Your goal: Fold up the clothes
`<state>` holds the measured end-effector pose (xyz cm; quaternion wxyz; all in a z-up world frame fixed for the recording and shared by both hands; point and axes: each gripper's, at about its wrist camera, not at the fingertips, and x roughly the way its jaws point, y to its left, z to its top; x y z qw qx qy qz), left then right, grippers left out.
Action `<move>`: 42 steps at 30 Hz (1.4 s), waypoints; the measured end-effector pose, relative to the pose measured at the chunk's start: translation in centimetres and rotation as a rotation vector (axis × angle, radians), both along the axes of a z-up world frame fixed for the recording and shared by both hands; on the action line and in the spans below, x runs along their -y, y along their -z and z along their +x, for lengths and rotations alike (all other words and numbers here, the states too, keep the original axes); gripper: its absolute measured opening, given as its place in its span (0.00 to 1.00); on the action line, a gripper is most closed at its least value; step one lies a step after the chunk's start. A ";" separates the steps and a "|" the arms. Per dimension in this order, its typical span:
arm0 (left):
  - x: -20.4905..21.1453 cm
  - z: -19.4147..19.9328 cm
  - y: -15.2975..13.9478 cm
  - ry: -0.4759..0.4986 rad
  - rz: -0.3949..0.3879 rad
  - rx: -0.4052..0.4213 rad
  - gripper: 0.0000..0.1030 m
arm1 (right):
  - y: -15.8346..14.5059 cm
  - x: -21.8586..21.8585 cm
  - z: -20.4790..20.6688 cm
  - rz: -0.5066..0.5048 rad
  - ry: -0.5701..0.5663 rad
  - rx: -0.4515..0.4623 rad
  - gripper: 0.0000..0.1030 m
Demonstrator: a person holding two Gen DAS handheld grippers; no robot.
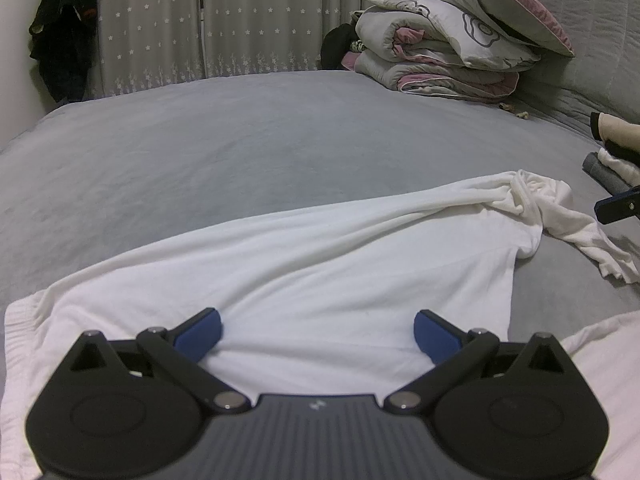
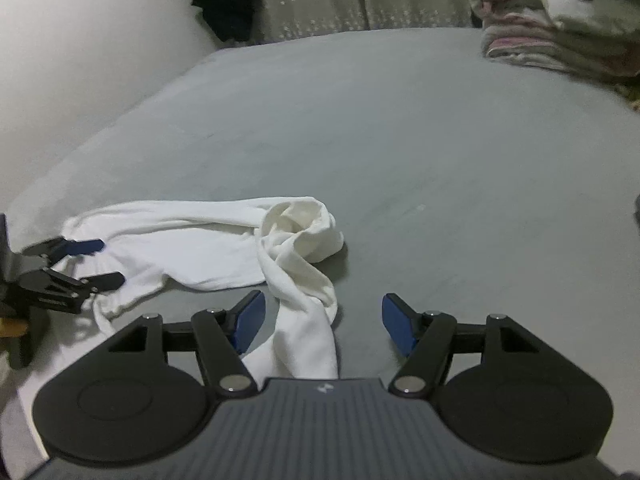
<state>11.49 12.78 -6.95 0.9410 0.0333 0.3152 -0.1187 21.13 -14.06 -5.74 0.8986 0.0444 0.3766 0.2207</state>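
A white shirt (image 1: 304, 256) lies spread on the grey bed sheet (image 1: 240, 136), its sleeve (image 1: 536, 196) bunched at the right. My left gripper (image 1: 318, 328) hangs open low over the shirt's near part, nothing between its fingers. In the right wrist view the shirt (image 2: 192, 240) lies at the left with the crumpled sleeve (image 2: 300, 228) in the middle. A strip of that white cloth runs down between the fingers of my open right gripper (image 2: 323, 314). The left gripper (image 2: 96, 263) shows there at the far left, open over the cloth.
A stack of folded quilts and pillows (image 1: 452, 48) sits at the far right of the bed, against a grey headboard (image 1: 592, 20). Folded clothes (image 1: 616, 156) lie at the right edge. Dark garments (image 1: 64, 32) hang by the curtain (image 1: 200, 20). A white wall (image 2: 80, 40) borders the bed's left side.
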 end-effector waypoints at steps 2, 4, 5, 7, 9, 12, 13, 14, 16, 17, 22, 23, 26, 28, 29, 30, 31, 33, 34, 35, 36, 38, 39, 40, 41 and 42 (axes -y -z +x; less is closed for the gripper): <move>0.0 0.0 0.0 0.000 -0.001 -0.001 1.00 | 0.3 0.3 0.3 0.037 -0.027 -0.003 0.64; 0.4 0.1 -0.3 -0.015 0.011 -0.013 1.00 | 0.8 0.4 0.6 0.069 -0.046 0.002 0.59; 0.6 0.2 -0.5 -0.023 0.018 -0.020 1.00 | 1.0 0.5 0.8 0.082 -0.051 0.003 0.58; 1.3 0.2 -1.0 -0.048 0.023 -0.036 1.00 | 1.7 0.6 1.3 0.112 -0.059 -0.003 0.46; 2.1 0.1 -1.5 -0.063 0.008 -0.046 0.99 | 2.3 0.8 1.6 0.149 -0.068 -0.015 0.44; 3.9 -0.3 -2.2 -0.061 -0.010 -0.024 1.00 | 2.9 1.5 1.4 0.229 -0.081 -0.006 0.44; 4.5 -0.3 -2.3 -0.058 -0.019 -0.028 1.00 | 3.1 1.8 1.3 0.254 -0.084 -0.004 0.44; 5.2 -0.3 -2.5 -0.054 -0.030 -0.036 1.00 | 3.1 2.1 1.2 0.272 -0.085 -0.002 0.44; 6.5 -0.3 -2.7 -0.046 -0.043 -0.053 1.00 | 3.3 2.7 0.9 0.304 -0.087 0.003 0.44; 7.3 -0.3 -2.8 -0.041 -0.042 -0.064 1.00 | 3.2 2.8 0.8 0.306 -0.088 0.003 0.45; 10.5 -0.6 -4.0 -0.014 -0.033 -0.027 1.00 | 2.8 3.8 0.1 0.325 -0.097 0.005 0.45; 11.1 -0.7 -4.2 -0.009 -0.031 -0.019 1.00 | 2.7 4.0 -0.1 0.325 -0.099 0.009 0.44; 13.0 -0.9 -4.9 0.007 -0.025 0.006 0.99 | 2.3 4.2 -0.4 0.322 -0.137 0.008 0.44; 14.0 -0.7 -5.4 0.017 -0.047 0.006 0.99 | 2.1 4.2 -0.6 0.318 -0.168 0.005 0.39; 14.1 -0.4 -5.5 0.017 -0.085 -0.010 0.99 | 2.0 4.3 -0.7 0.320 -0.181 0.005 0.39; 14.2 -0.1 -5.4 0.014 -0.119 -0.027 0.99 | 1.8 4.5 -0.8 0.327 -0.189 0.011 0.38; 14.3 0.3 -5.4 0.011 -0.151 -0.043 0.96 | 1.7 4.7 -0.9 0.337 -0.197 0.015 0.38; 14.6 1.0 -5.2 0.008 -0.204 -0.071 0.91 | 1.7 4.8 -1.0 0.357 -0.221 0.013 0.38; 14.9 1.3 -5.1 0.011 -0.213 -0.081 0.87 | 1.7 4.8 -1.0 0.363 -0.233 0.011 0.38; 15.3 1.5 -4.9 0.015 -0.220 -0.090 0.83 | 1.8 4.8 -1.0 0.365 -0.241 0.008 0.38; 15.7 1.8 -4.8 0.019 -0.227 -0.100 0.81 | 1.8 4.8 -0.9 0.368 -0.243 0.006 0.38; 16.5 2.3 -4.6 0.040 -0.243 -0.112 0.76 | 1.8 5.1 -0.9 0.369 -0.215 0.013 0.38; 16.8 2.6 -4.6 0.050 -0.251 -0.117 0.74 | 1.9 5.3 -0.9 0.369 -0.201 0.016 0.38; 17.2 2.9 -4.7 0.056 -0.260 -0.122 0.71 | 1.9 5.5 -0.8 0.370 -0.187 0.019 0.38; 17.6 3.1 -4.7 0.056 -0.268 -0.125 0.68 | 1.9 5.7 -0.8 0.370 -0.174 0.023 0.38; 17.9 3.4 -4.8 0.057 -0.268 -0.127 0.66 | 1.9 5.8 -0.8 0.371 -0.160 0.026 0.38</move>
